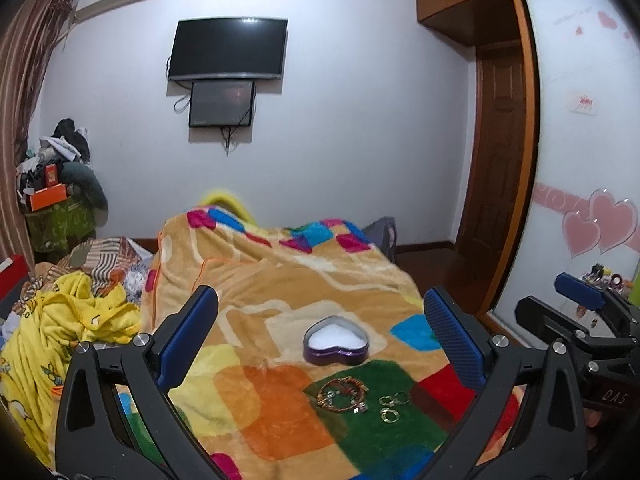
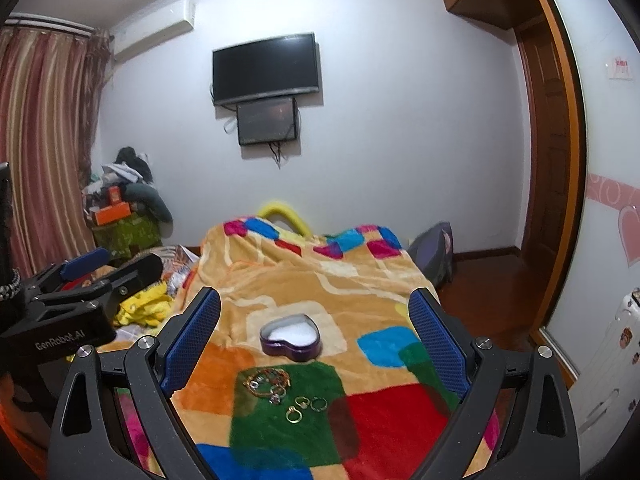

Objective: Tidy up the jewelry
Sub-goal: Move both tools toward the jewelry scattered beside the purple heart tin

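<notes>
A purple heart-shaped box (image 1: 335,343) with a white lining lies open on the colourful blanket; it also shows in the right wrist view (image 2: 291,337). In front of it, on a green patch, lie a coiled orange bracelet (image 1: 341,394) and a few gold rings (image 1: 390,407); the right wrist view shows the bracelet (image 2: 267,383) and the rings (image 2: 305,403) too. My left gripper (image 1: 320,340) is open and empty above the blanket. My right gripper (image 2: 316,340) is open and empty, beside the left one.
The blanket (image 1: 280,280) covers a bed. Yellow clothing (image 1: 72,320) is heaped to the left. A cluttered stand (image 1: 56,200) is in the far left corner. A wardrobe (image 1: 584,140) and a door (image 1: 500,160) are on the right.
</notes>
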`<control>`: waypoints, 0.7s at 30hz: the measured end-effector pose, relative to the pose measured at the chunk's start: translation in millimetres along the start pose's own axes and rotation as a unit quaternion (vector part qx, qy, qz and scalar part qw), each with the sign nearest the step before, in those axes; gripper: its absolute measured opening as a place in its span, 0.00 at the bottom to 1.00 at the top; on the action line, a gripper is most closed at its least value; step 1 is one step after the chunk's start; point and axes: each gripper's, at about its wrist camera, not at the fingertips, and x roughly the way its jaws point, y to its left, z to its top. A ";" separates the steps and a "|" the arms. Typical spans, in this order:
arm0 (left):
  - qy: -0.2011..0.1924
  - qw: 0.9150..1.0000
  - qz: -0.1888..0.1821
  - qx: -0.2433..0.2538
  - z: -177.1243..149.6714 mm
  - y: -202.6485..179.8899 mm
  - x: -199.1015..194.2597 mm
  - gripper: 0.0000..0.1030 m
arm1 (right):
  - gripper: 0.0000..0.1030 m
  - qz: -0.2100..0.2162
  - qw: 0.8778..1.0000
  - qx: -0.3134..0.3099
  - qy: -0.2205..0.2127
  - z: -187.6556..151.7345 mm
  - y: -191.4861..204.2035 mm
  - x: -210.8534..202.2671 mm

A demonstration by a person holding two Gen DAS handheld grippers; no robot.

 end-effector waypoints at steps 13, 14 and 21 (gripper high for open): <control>0.138 0.990 -0.005 0.013 -42.5 19.7 82.6 1.00 | 0.91 -0.022 0.992 0.012 0.120 -34.9 -20.2 56.7; 0.151 0.988 -0.008 0.016 -47.7 21.1 89.6 1.00 | 0.91 -0.020 0.991 0.013 0.129 -38.2 -22.4 60.3; 0.231 0.972 -0.032 0.022 -78.6 24.5 124.3 1.00 | 0.91 -0.009 0.983 0.011 0.181 -62.4 -31.5 81.7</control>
